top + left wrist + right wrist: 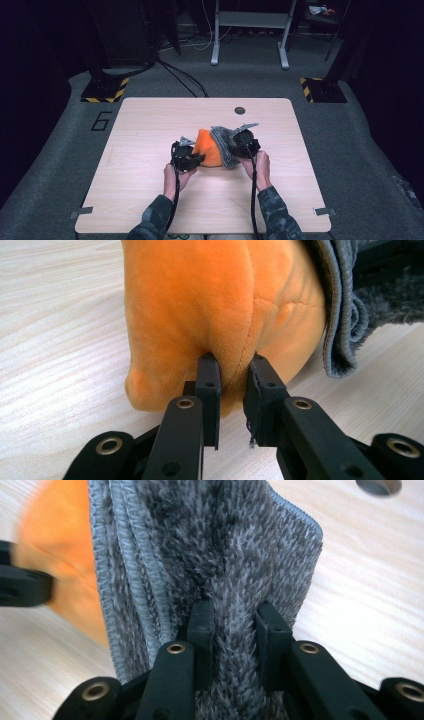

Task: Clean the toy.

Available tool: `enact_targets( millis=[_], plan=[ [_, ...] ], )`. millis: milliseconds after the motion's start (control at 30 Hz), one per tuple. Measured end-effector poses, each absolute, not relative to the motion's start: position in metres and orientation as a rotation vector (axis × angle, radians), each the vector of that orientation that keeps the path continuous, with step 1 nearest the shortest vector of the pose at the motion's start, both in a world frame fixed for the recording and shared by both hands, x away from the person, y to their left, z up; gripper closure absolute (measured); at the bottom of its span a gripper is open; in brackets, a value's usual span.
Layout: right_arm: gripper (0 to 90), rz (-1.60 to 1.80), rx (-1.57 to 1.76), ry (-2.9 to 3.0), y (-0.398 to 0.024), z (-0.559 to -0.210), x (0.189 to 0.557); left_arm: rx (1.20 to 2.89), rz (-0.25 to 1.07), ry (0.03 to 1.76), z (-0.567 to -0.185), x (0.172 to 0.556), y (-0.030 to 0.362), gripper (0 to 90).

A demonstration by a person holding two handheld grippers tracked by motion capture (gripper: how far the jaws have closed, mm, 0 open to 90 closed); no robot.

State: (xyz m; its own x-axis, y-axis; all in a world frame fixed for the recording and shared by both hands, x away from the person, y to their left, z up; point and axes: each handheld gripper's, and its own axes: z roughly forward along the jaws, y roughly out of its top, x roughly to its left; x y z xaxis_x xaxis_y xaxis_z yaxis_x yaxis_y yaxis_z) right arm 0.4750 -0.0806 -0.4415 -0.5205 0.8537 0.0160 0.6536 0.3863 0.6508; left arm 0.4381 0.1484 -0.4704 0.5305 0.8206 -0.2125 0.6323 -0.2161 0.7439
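Two grippers work one soft bundle mid-table. Left gripper is pinching a fold of the orange plush toy right at its tips; right gripper is clamped on the grey fleece cloth, pile bunched btwn the jaws. In the high view the toy sits btwn the left gripper and the right gripper, the cloth draped against the toy's side nearest the right one.

Step looks like peeling cloth off toy. To do it well, prob: keep left grip steady as anchor, pull right away slow & low, watch for plush slipping out since only a thin fold is caught.

Toy: short smooth velour, rounded, stitched seams. Cloth: shaggy pile, ribbed stitched hem, layered folds. Wood-grain tabletop.
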Motion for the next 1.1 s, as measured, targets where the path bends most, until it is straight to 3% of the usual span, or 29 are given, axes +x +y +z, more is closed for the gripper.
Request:
enact_targets(
  millis=[500, 767, 933, 1100],
  plan=[
    [72.9, 0.73, 1.517, 2.39, -0.1, -0.489, 0.496, 1.938, 0.293, 1.165, -0.471, 0.437, 0.15, 77.4],
    [73.4, 0.865, 1.433, 2.311, -0.105, -0.445, 0.481, 1.933, 0.308, 1.166, -0.471, 0.436, 0.149, 77.3],
    [73.3, 0.937, 1.289, 2.309, -0.083, -0.41, 0.47, 1.945, 0.318, 1.156, -0.47, 0.435, 0.147, 77.4],
    [73.2, 0.923, 1.185, 2.345, -0.055, -0.4, 0.468, 1.975, 0.335, 1.137, -0.468, 0.435, 0.147, 77.4]
  ],
)
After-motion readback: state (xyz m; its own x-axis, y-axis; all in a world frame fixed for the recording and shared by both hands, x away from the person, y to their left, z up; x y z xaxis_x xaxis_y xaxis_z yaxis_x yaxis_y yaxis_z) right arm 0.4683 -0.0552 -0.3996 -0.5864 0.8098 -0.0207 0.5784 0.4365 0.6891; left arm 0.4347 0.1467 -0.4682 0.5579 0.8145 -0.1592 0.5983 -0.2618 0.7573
